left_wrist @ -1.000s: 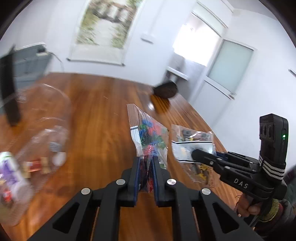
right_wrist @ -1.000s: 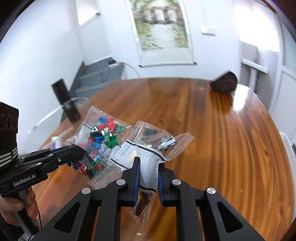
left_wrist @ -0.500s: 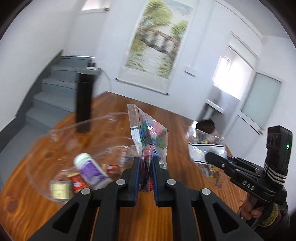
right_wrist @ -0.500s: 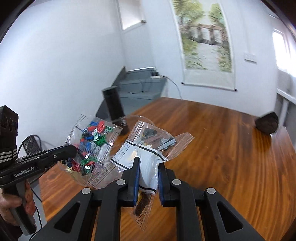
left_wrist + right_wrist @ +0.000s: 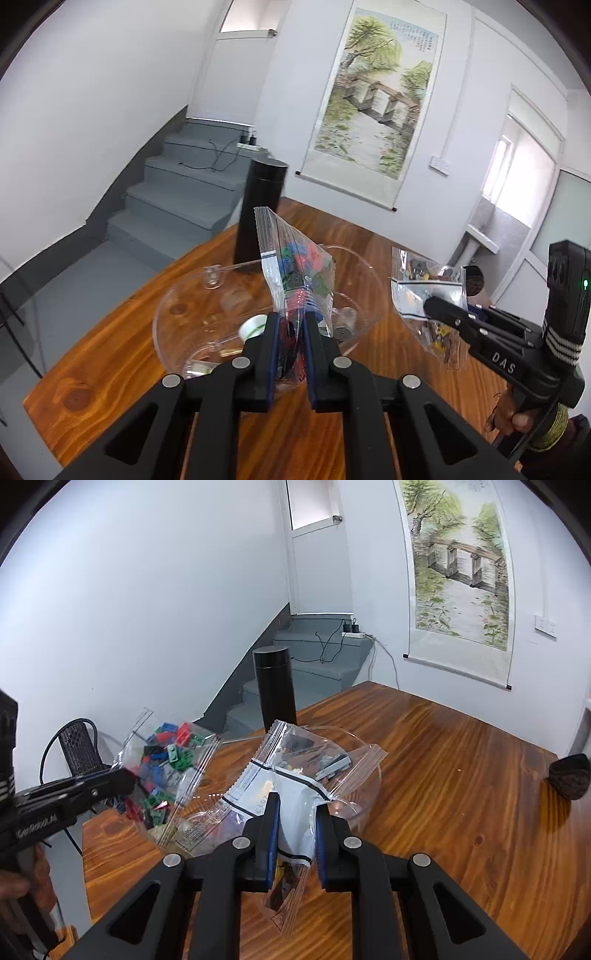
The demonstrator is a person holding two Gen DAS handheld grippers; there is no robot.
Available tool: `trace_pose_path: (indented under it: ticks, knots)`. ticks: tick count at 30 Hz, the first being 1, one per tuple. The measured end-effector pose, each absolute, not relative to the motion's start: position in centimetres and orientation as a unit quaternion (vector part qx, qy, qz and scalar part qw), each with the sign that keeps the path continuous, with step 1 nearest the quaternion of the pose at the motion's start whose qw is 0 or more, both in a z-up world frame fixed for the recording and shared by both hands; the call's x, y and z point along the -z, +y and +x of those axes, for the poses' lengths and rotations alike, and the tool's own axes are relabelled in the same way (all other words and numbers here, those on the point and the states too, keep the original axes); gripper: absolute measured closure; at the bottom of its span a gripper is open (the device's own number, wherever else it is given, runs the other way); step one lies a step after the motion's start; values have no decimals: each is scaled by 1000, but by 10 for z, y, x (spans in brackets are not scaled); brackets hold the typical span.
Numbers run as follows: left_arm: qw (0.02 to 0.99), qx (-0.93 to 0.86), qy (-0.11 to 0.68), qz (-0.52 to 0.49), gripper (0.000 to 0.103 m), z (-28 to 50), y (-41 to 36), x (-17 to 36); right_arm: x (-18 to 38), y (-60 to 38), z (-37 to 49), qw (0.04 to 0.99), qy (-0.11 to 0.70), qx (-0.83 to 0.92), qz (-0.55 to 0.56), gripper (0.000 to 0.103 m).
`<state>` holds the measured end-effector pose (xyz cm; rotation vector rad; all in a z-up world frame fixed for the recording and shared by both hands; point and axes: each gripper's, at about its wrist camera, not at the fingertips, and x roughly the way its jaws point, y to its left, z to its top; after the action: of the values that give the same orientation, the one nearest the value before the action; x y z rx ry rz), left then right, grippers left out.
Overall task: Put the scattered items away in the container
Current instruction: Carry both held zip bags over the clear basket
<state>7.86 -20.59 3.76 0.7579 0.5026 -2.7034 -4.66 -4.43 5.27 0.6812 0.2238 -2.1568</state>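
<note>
My left gripper (image 5: 290, 325) is shut on a clear zip bag of red, blue and green bricks (image 5: 299, 266) and holds it upright just above a clear plastic bowl (image 5: 177, 314) on the wooden table. The bowl holds several small items, among them a white cap (image 5: 253, 326). My right gripper (image 5: 295, 812) is shut on a second zip bag with a white label and dark parts (image 5: 295, 771), held over the bowl's right rim (image 5: 373, 786). Each gripper also shows in the other's view: the right (image 5: 439, 308), the left (image 5: 114, 781) with the brick bag (image 5: 166, 771).
A tall black cylinder (image 5: 260, 210) stands just behind the bowl. The table's near-left edge (image 5: 92, 328) drops to grey stairs. A dark round object (image 5: 569, 775) lies at the far right of the table. A black mesh chair (image 5: 79, 751) stands beyond the edge.
Both grippers have swung left with their bags, from the middle of the table to over the bowl. The bowl and black cylinder now sit straight ahead. Both stay shut.
</note>
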Motion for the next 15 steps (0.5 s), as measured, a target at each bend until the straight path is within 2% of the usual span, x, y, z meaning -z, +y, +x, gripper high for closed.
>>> trace_pose_path:
  ticks: [15]
  knots:
    - [190, 926, 179, 274, 92, 76, -219, -27, -45, -93, -70, 435, 121, 846, 283, 86]
